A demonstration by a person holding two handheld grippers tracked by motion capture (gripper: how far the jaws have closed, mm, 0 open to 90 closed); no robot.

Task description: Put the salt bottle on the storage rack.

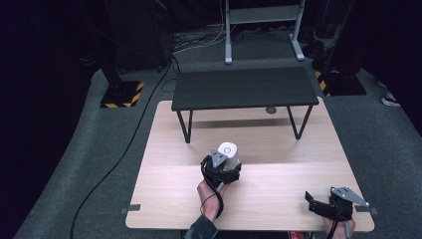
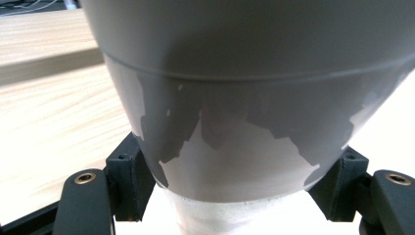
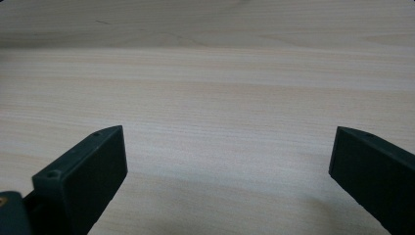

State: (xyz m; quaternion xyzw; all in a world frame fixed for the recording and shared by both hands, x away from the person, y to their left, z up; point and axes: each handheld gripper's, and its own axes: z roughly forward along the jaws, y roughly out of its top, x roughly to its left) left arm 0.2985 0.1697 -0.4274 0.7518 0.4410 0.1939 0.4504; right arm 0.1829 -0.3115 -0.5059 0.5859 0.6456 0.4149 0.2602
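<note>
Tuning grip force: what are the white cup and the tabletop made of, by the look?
White cup: likely ceramic or hard plastic, can't tell which; smooth, seamed, soft sheen, grey patches mottling it. Left gripper jaws are closed on it. Tabletop: light wood or wood-look laminate, matte, straight grain lines.

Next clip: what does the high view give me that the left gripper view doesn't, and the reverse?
High view alone: the black shelf, the right gripper open near the table's right edge, and the cup's round white top.

Left gripper view alone: the jaws pressed against the narrow base of the grey cup, and its patchy, peeling coating.

Both: the cup in the left gripper over the wooden table.
</note>
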